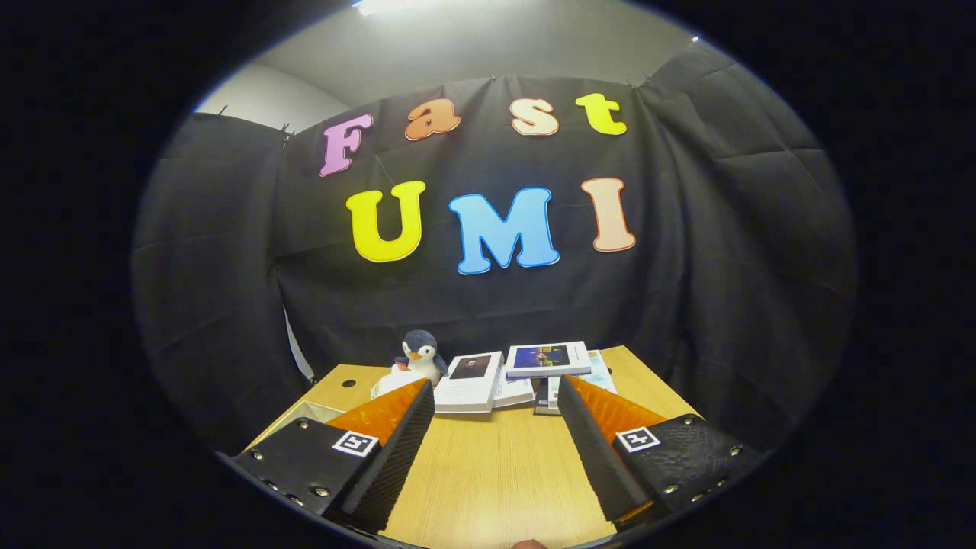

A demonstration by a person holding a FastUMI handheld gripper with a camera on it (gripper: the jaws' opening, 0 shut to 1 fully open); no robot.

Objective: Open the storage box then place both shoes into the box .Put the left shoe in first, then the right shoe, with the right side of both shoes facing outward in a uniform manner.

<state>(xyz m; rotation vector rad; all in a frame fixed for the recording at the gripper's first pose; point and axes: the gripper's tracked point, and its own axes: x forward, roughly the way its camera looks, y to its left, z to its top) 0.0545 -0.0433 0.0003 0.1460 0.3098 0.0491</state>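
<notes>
A black cloth wall hangs in creases across the back of the booth and folds round at 3 and 9 o'clock, pinned along its top edge. Above it, toward 12 o'clock, a pale grey ceiling carries a bright light strip at about 11 o'clock. A white wall shows over the cloth at 10 o'clock. At 6 o'clock lies a light wood-grain tabletop.

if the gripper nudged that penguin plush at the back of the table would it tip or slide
The penguin plush looks soft and probably light, so a nudge would likely tip it rather than slide it. It stands upright beside the books, which might prop it on that side. The open gripper is short of it, with bare table between its fingers.
</notes>
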